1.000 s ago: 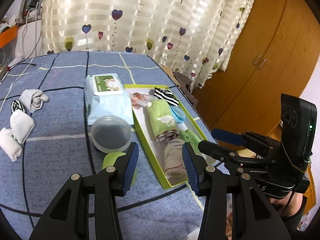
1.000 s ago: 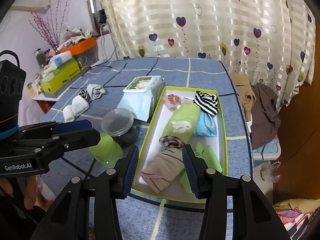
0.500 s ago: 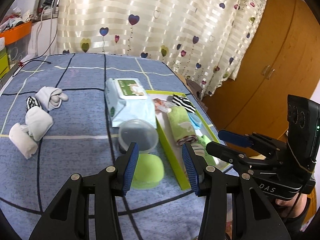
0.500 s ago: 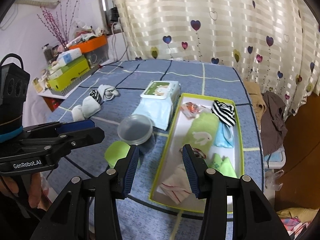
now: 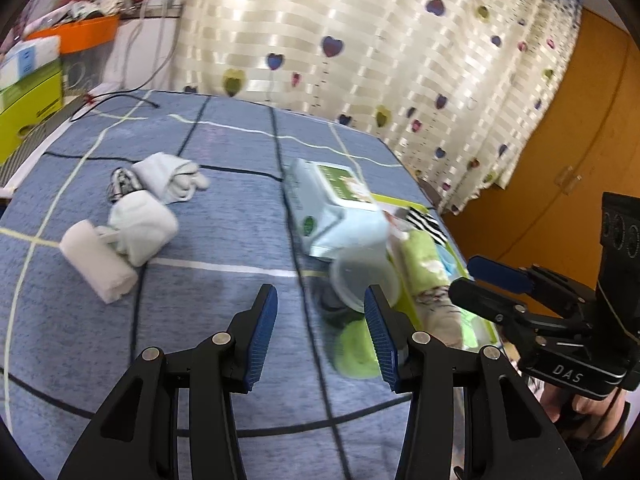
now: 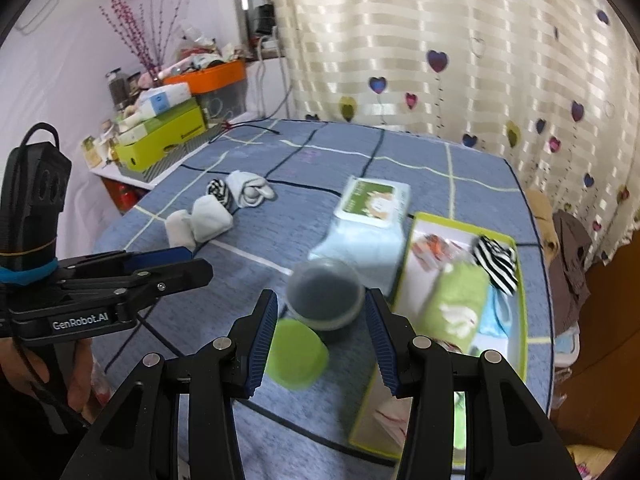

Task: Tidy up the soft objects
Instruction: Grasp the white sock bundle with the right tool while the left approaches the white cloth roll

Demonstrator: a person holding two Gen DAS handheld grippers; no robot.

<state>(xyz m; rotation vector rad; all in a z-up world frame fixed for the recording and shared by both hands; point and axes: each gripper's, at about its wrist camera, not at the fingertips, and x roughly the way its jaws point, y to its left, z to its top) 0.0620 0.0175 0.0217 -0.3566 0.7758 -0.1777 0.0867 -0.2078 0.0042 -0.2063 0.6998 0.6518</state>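
Observation:
Several rolled white socks (image 5: 136, 224) and a striped one (image 5: 120, 186) lie loose on the blue checked bedspread, left of centre. The same sock pile (image 6: 212, 216) shows in the right wrist view. A green-rimmed tray (image 6: 408, 256) at the right holds a green towel roll (image 6: 456, 304), a black-and-white striped sock (image 6: 496, 260) and other folded cloths. My left gripper (image 5: 320, 332) hovers open above bare bedspread, empty. My right gripper (image 6: 320, 332) is open and empty over a green cup (image 6: 298, 354) and a clear round container (image 6: 326, 294).
A pack of wet wipes (image 6: 370, 216) lies beside the tray. A cluttered side shelf with a green box (image 6: 164, 138) and an orange bin stands at the far left. Heart-patterned curtains hang behind the bed, a wooden wardrobe (image 5: 560, 168) at the right. A hand (image 6: 44, 376) holds the left gripper's handle.
Both grippers have swung left, away from the tray. The sock pile has moved nearer the centre of both views. Both sets of jaws kept the same width.

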